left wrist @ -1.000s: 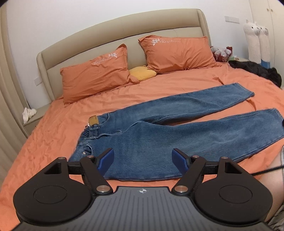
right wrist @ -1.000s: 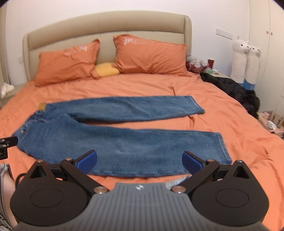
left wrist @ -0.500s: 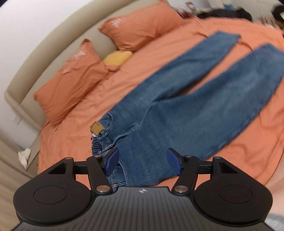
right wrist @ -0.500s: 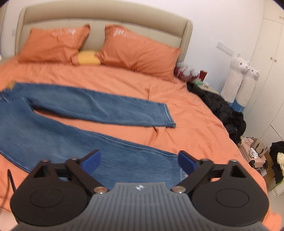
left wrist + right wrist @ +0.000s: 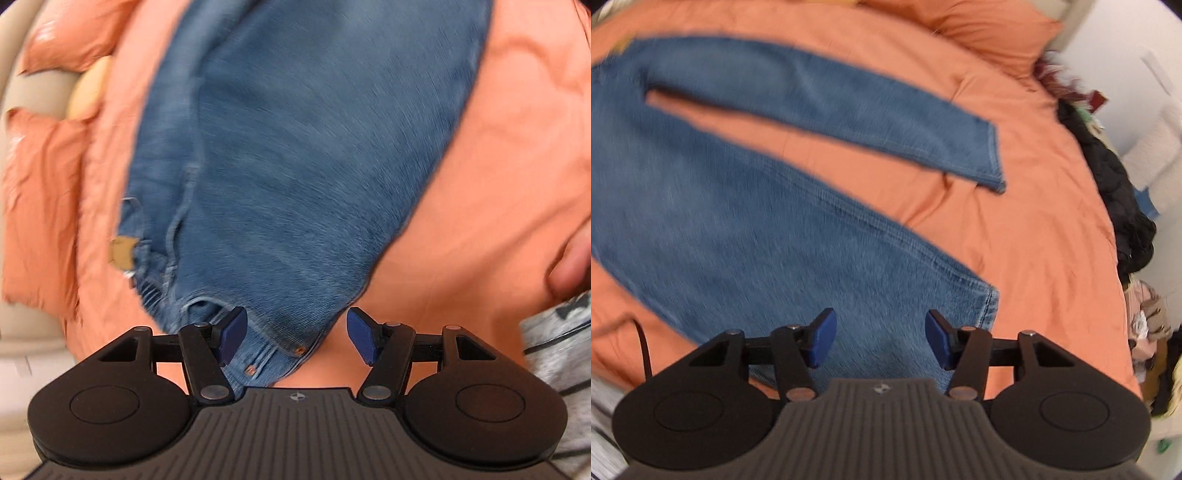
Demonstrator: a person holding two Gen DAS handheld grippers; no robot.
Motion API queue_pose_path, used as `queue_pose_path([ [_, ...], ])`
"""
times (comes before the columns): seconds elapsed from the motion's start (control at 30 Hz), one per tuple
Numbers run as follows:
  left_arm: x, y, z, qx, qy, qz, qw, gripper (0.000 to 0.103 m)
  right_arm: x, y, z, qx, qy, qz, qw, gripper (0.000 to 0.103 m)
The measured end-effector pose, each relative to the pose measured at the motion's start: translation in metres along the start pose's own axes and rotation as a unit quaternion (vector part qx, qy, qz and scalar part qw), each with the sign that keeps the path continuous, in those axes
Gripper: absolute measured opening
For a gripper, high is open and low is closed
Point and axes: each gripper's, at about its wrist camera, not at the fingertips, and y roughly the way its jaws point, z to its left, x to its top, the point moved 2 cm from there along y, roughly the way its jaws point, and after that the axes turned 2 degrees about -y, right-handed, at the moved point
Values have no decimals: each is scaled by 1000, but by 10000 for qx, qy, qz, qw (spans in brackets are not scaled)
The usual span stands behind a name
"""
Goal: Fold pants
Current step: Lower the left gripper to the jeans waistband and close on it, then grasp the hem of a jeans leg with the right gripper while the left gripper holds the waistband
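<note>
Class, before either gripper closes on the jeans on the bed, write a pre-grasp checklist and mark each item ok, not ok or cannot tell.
1. Left gripper open: ok.
2. Right gripper open: ok.
3. Left gripper lined up on the waistband corner: ok.
4. Right gripper over the near leg's hem: ok.
5. Jeans flat, legs apart on the orange bedspread: ok.
6. Fabric between the pads: cannot tell; pictures are blurred.

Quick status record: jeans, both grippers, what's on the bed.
jeans: spread flat on the bed, legs apart, unfolded
bed: orange sheet
left gripper: open, over the waistband corner with rivets
right gripper: open, over the near leg's hem end
far leg: flat, hem toward the black clothes
pillow: orange, at the head end
grip: none yet
</note>
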Motion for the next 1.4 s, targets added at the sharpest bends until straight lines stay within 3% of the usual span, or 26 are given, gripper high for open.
queue_pose_path([
  [0.2,1,39,-18,152,426,21,9990,78,-15,23,4,113,-206,386,9990,50],
  [0.4,5,45,-22,472,633,78,9968,84,-21,32,9,128,-408,513,9978,50],
  [0.43,4,45,-24,523,685,75,9963,78,-22,31,10,190,-421,494,9977,50],
  [0.57,12,41,-36,793,808,22,9936,34,-24,31,17,192,-648,527,9963,50],
  [0.67,18,32,-22,815,290,-54,9962,20,-24,28,19,187,-681,519,9962,51],
  [0.77,22,14,-4,1014,-185,-283,9943,16,-27,25,22,232,-722,478,9960,51],
  [1.0,35,-12,25,1180,-1001,-348,9873,16,-33,29,30,466,-1010,588,9921,51],
  [1.23,43,-28,51,1137,-1999,-317,9727,17,-34,43,31,960,-1111,1118,9828,55],
  [1.4,45,-44,52,1222,-2426,-382,9617,17,-29,52,42,720,-1417,1077,9814,58],
])
